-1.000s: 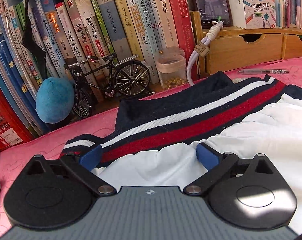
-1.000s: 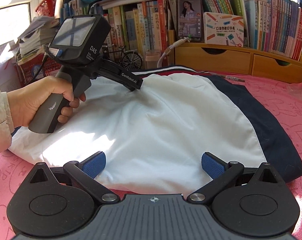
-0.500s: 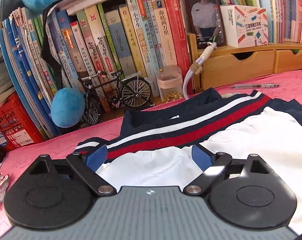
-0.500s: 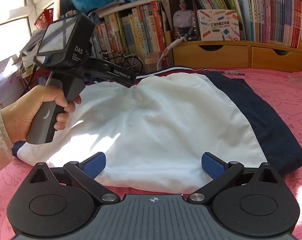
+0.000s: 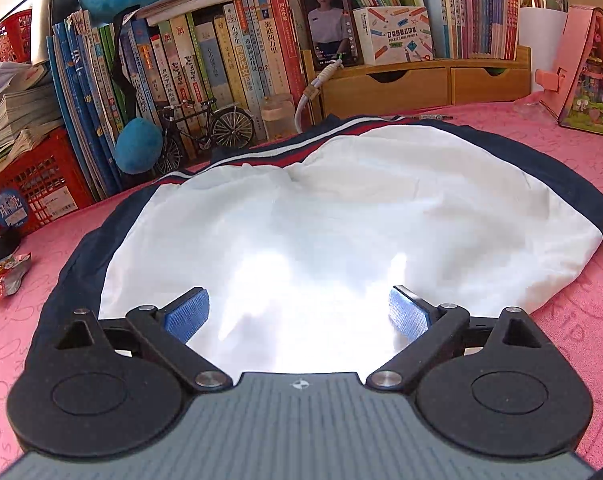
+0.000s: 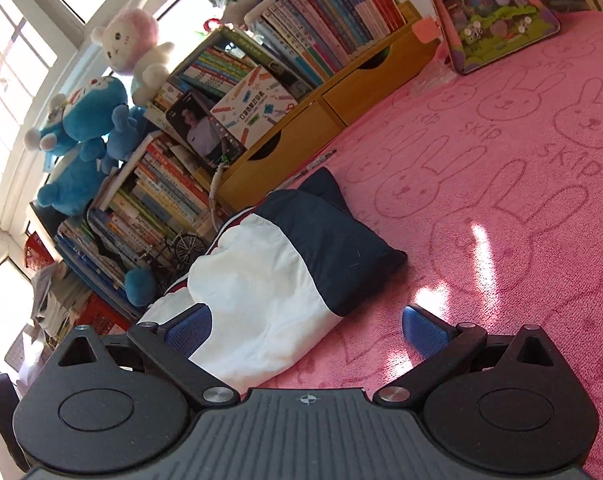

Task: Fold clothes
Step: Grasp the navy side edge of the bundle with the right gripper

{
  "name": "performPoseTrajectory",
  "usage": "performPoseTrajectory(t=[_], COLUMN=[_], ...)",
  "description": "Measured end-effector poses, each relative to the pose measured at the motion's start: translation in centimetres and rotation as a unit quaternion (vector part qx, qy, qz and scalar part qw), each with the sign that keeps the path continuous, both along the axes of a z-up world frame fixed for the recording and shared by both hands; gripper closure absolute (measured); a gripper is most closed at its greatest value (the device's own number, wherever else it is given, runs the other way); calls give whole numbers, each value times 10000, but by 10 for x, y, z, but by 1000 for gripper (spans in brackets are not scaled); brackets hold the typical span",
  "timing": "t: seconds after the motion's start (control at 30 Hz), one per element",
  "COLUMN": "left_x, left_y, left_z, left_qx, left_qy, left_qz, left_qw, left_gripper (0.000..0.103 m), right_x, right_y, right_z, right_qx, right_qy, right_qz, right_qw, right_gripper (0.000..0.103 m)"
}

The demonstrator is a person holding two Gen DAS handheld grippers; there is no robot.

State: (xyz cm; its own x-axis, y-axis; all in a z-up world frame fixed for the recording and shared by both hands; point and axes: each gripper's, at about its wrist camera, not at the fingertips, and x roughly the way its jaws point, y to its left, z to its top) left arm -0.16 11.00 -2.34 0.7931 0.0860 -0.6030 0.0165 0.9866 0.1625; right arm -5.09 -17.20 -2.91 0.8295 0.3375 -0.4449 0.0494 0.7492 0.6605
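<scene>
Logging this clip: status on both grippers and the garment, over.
Left gripper open, empty, jaws just widened. Right gripper open, empty, rolled sideways. White-and-navy garment flat on pink cloth. Nothing on the garment.

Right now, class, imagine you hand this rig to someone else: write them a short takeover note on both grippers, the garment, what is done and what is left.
Left gripper: open, nothing held, above the near white part of the garment; its fingers have just been opening a little.
Right gripper: open, empty, tilted, at the garment's near corner, over the pink blanket.
Garment: white and navy with a red and white stripe, lying spread on the blanket in front of the bookshelf.
Done: laid out, fairly smooth.
Left: every fold; no fold is visible yet.
</scene>
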Motion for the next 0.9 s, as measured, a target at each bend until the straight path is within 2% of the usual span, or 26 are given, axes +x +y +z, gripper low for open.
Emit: performPoseTrajectory(t=[0.07, 0.17, 0.33, 0.57, 0.6, 0.63, 0.67, 0.7, 0.77, 0.8, 0.9], left_x=[1, -1, -4, -2, -2, -1, -1, -1, -1, -1, 0], left_y=[3, 9, 4, 12, 14, 14, 14, 15, 17, 17, 20], left_z=[-8, -12, -13, -15, -15, -15, -16, -16, -16, -16, -17], left_qx=[-114, -334, -128, -452, -491, -504, -522, -551, -613, -643, -731], left_qy=[46, 24, -66, 27, 38, 42, 48, 56, 72, 80, 104], left_qz=[134, 262, 274, 275, 275, 276, 277, 277, 276, 276, 276], left_qw=[9998, 9991, 9995, 9986, 9984, 9983, 9982, 9981, 9977, 9975, 9969], left_gripper=[0, 0, 0, 0, 0, 0, 0, 0, 0, 0, 0], right_x=[6, 16, 36, 60, 61, 55, 45, 36, 31, 29, 42], right_y=[-1, -3, -3, 7, 7, 4, 3, 2, 11, 16, 13], right_z=[0, -1, -2, -3, -3, -4, -2, 1, 11, 16, 7], right_qx=[50, 146, 308, 225, 298, 597, 816, 1007, 476, 224, 316], right_qy=[46, 88, 116, 72, 73, 41, -157, -348, -466, -516, -174], right_qz=[-6, -28, -27, -99, -156, -309, -347, -381, -302, -266, -347], right_qw=[10000, 9999, 9995, 9997, 9994, 9977, 9959, 9936, 9973, 9981, 9987], right_gripper=[0, 0, 0, 1, 5, 23, 30, 29, 18, 18, 18])
